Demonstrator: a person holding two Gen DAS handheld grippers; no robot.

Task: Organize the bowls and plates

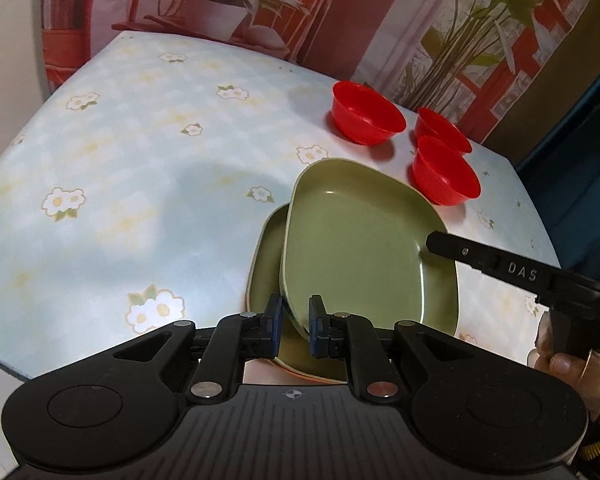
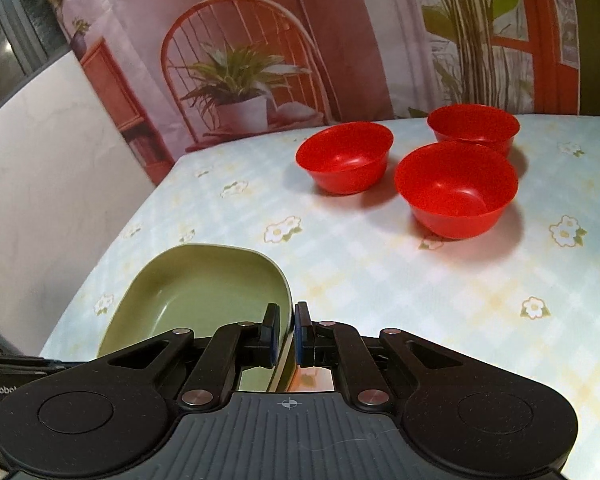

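now green plate [image 1: 364, 248] between both tongs [image 1: 296, 322]

Three bowls [image 2: 456, 190] behind two overlapping plates [image 1: 364, 248] (perhaps stacked) on the table [image 1: 140, 160].

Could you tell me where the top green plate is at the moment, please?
The top green plate is held at its edges by the left gripper and right gripper, over a second green plate, with three red bowls beyond.
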